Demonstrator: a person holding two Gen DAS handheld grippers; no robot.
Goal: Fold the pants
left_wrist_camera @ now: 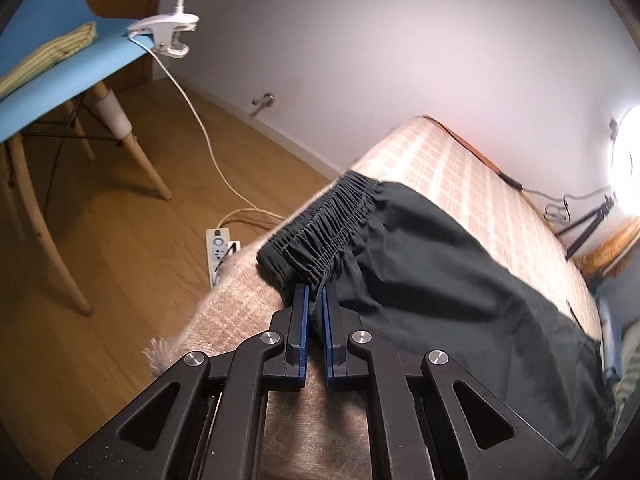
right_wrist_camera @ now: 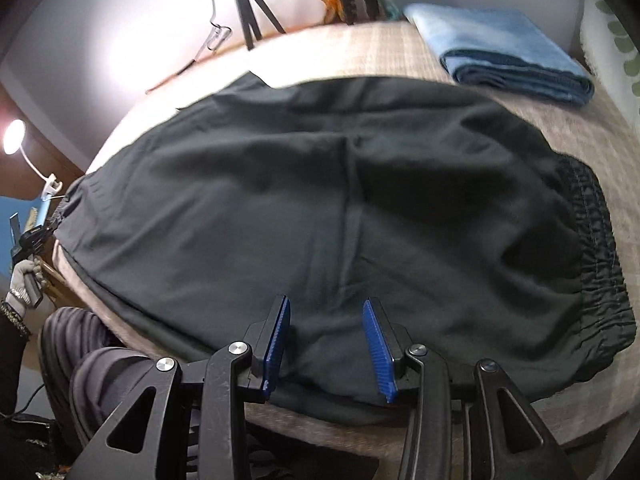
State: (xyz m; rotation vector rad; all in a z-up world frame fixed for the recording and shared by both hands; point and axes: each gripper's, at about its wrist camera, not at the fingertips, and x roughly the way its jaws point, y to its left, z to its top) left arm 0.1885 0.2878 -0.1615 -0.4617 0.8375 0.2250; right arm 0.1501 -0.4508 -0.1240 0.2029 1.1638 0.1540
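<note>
The dark pants (right_wrist_camera: 320, 208) lie spread across the bed (left_wrist_camera: 460, 168). The left gripper (left_wrist_camera: 315, 292) pinches the elastic waistband (left_wrist_camera: 320, 224) at its near corner. The right gripper (right_wrist_camera: 326, 320) hovers wide open over the near edge, holding nothing, with the waistband off to its right.

The pants (right_wrist_camera: 320, 208) lie spread across the bed (right_wrist_camera: 600, 360), filling the middle of the right wrist frame. Folded jeans (right_wrist_camera: 504, 52) rest on the bed at upper right, behind the pants. A tripod (right_wrist_camera: 250, 12) stands beyond the bed at top. In the left wrist frame, a chair (left_wrist_camera: 60, 80) stands on the floor (left_wrist_camera: 120, 240) at upper left, a power strip (left_wrist_camera: 217, 250) below it beside the bed
</note>
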